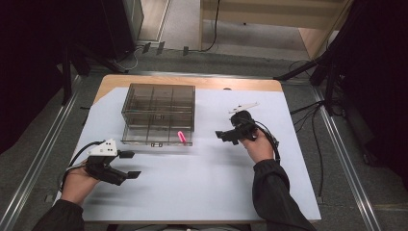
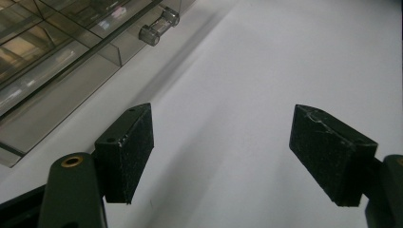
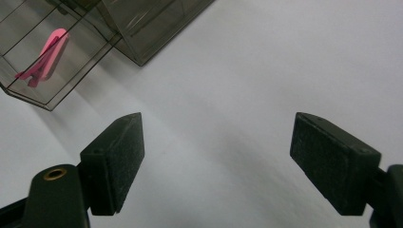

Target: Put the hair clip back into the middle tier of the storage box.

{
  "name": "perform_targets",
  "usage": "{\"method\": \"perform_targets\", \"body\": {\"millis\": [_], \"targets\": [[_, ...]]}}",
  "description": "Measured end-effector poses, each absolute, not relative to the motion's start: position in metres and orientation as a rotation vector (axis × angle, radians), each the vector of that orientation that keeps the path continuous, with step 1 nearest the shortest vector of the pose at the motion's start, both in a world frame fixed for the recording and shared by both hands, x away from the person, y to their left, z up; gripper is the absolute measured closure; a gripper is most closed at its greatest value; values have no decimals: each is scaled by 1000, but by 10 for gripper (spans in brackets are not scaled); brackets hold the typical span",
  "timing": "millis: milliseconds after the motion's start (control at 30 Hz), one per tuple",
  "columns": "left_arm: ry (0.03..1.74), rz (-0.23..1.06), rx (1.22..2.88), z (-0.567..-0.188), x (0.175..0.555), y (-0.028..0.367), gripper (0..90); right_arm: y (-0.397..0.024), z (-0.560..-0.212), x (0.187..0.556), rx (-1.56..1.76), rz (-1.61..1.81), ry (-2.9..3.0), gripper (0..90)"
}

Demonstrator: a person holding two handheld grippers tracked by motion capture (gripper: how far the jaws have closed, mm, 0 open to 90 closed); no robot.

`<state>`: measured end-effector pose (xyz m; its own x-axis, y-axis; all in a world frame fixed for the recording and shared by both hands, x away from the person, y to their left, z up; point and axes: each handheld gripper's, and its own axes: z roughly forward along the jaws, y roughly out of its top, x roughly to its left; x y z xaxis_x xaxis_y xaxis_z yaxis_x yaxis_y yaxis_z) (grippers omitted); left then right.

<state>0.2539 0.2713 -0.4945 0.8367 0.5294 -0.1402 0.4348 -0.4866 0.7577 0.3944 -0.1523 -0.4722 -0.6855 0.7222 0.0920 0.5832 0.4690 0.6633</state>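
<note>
Both jaws of each gripper stood wide apart, released, with nothing between them but bare white sheet. From the high view, the left gripper (image 1: pixel 126 165) hovered low at the near left of the table, its grey plate on top, and the right gripper (image 1: pixel 226 136) sat farther forward on the right, pointing left toward the box.

Under the jaws lay a white sheet (image 1: pixel 202 183) that covered most of a wooden table (image 1: pixel 192 82), whose far edge showed bare. Around the table ran grey carpet, metal rails on both sides and loose cables, with dark drapes at the room's edges and pale wooden furniture at the far end.

Ahead of the left jaws and to their left stood a smoky clear box (image 1: pixel 159 114), divided into compartments, with its lower drawer pulled out toward the person. In the left gripper view a small clear handle (image 2: pixel 158 27) showed on its front. A pink clip (image 1: pixel 182 137) lay in the open drawer's right end; in the right gripper view the same clip (image 3: pixel 43 59) appeared beyond and to the left of the left jaw, well apart from it.
</note>
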Motion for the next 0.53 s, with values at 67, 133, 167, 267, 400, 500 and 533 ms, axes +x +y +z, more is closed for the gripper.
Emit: {"method": "perform_targets", "body": {"millis": [67,133,167,267,400,500,533], "targets": [[701,142,2155,-495,254,271,238,-154,-472,395,1145,1017,2514,196],[701,140,2154,-494,254,271,238,-155,-473,395,1151,1016,2509,197],[700,140,2154,-494,254,271,238,-155,-473,395,1158,1017,2510,197],[700,140,2154,-494,254,271,238,-155,-473,395,1155,1014,2510,197],[703,142,2153,-494,254,272,238,-156,-474,396,1149,1013,2512,198],[704,140,2155,-494,254,272,238,-156,-475,396,1162,1000,2516,199],[706,144,2151,-495,254,273,238,-156,-475,396,1170,996,2520,199]]}}
